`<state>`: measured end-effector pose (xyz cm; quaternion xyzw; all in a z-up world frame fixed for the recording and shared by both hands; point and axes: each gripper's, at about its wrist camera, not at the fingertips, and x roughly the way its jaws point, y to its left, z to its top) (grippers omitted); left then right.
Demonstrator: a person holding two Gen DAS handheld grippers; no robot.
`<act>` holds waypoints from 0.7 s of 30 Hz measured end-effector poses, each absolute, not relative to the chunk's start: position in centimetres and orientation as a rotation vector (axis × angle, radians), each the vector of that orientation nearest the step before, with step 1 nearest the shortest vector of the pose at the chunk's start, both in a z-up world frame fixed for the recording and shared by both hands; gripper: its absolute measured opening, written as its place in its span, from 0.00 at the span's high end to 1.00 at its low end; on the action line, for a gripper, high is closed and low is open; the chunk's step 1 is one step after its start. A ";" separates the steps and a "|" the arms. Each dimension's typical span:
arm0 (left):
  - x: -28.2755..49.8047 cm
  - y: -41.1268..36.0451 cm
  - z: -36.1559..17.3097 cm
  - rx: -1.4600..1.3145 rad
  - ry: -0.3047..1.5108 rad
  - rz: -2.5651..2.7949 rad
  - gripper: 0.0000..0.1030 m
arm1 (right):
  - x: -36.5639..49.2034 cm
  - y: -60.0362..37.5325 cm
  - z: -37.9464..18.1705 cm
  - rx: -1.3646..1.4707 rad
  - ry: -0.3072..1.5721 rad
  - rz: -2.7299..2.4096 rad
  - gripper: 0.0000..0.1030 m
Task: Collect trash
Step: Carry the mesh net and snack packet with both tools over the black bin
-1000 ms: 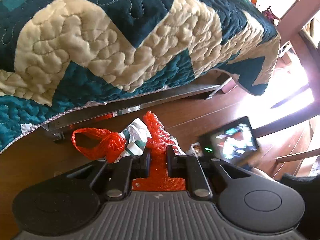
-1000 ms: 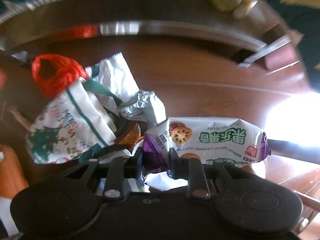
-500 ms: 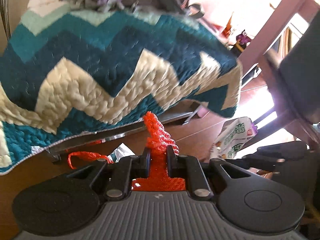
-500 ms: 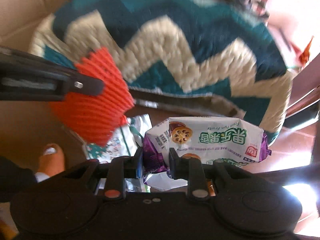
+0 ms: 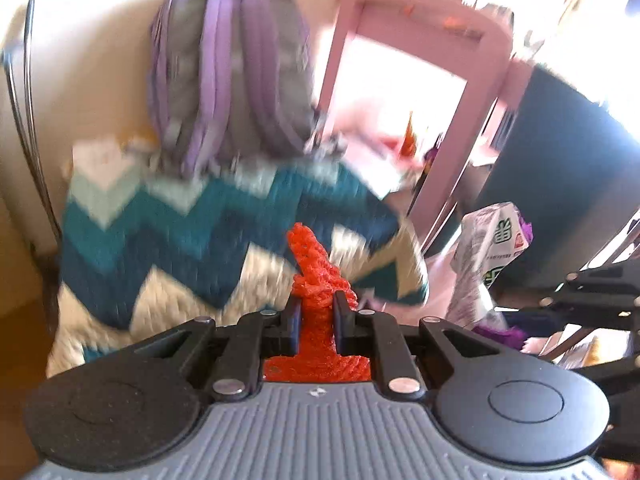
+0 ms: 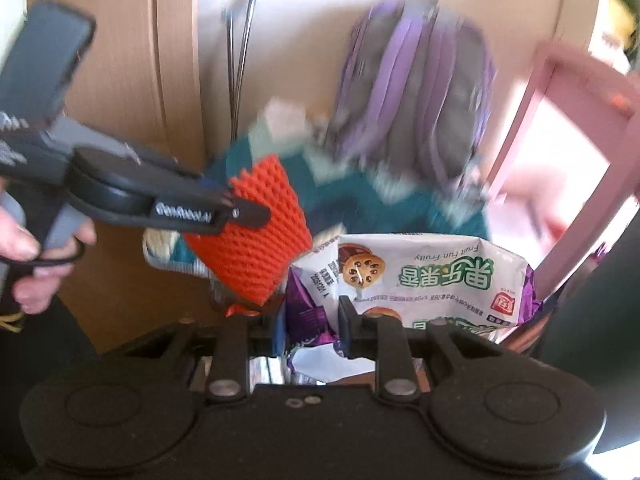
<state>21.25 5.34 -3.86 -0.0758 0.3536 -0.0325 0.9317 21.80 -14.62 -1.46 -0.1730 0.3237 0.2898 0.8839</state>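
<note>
My left gripper (image 5: 316,312) is shut on an orange foam net sleeve (image 5: 314,276) that sticks up between its fingers. The sleeve (image 6: 256,240) and the left gripper (image 6: 240,210) also show at the left of the right wrist view. My right gripper (image 6: 310,322) is shut on a white, green and purple snack bag (image 6: 424,276), held up in the air. The snack bag (image 5: 488,248) also shows at the right of the left wrist view. Both views are blurred.
A bed with a teal and cream zigzag quilt (image 5: 168,248) lies ahead. A purple and grey backpack (image 5: 228,72) rests on it against the wall. A pink frame (image 5: 460,92) stands at the right. A dark panel (image 5: 560,184) is beside it.
Both grippers have risen from the floor with their loads. The floor trash pile has dropped out of view, and the backpack and wall have come into view.
</note>
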 end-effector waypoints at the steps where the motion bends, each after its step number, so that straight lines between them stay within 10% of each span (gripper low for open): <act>1: 21.3 5.0 -2.5 -0.146 0.701 -0.069 0.85 | 21.7 -15.4 0.0 -0.341 0.645 0.605 0.77; 21: 27.8 -11.2 19.5 0.086 0.376 -0.220 0.85 | 26.4 -36.7 18.2 0.276 0.326 0.413 0.76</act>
